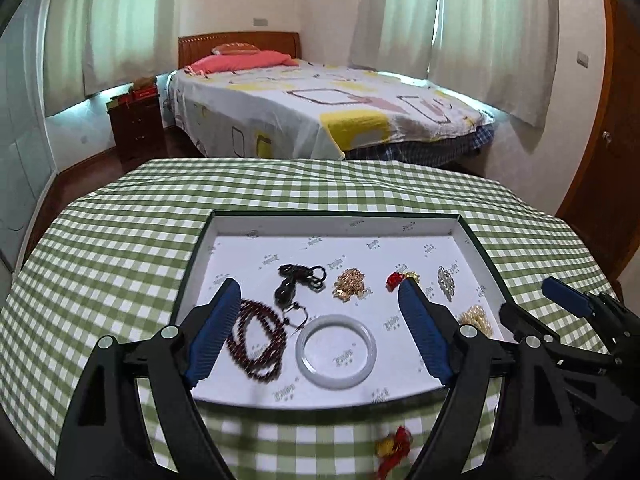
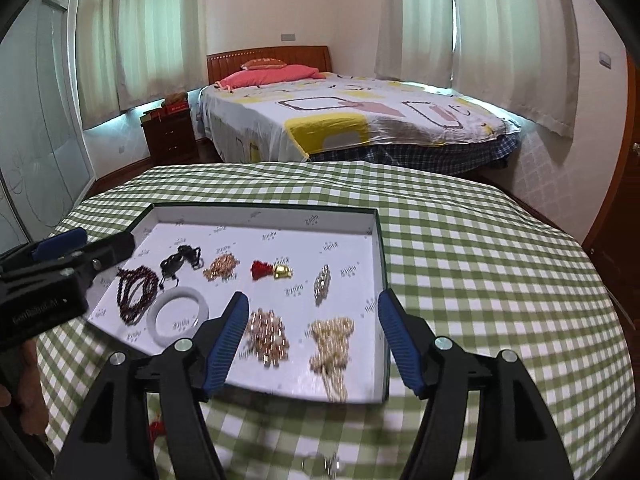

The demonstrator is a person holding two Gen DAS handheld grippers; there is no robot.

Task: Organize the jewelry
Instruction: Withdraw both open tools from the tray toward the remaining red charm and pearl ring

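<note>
A shallow white-lined box [image 1: 332, 224] [image 2: 264, 214] sits on the green checked tablecloth and holds several jewelry pieces: dark red beads [image 1: 256, 338], a white bangle [image 1: 337, 351], black cords [image 1: 298, 280], gold chains [image 1: 350, 284], a red-and-gold charm [image 2: 272, 270], a silver brooch [image 2: 322, 282] and pearl strands [image 2: 332, 338]. My left gripper [image 1: 320, 292] is open and empty above the box's near left. My right gripper [image 2: 312, 302] is open and empty above the box's near right. A red tasselled charm [image 1: 394, 450] lies on the cloth outside the box's near edge.
A small silver piece [image 2: 326, 462] lies blurred on the cloth near the bottom of the right wrist view. Checked cloth [image 2: 480, 260] stretches to the right of the box. A bed [image 1: 320, 112] and a dark nightstand [image 1: 136, 128] stand beyond the table.
</note>
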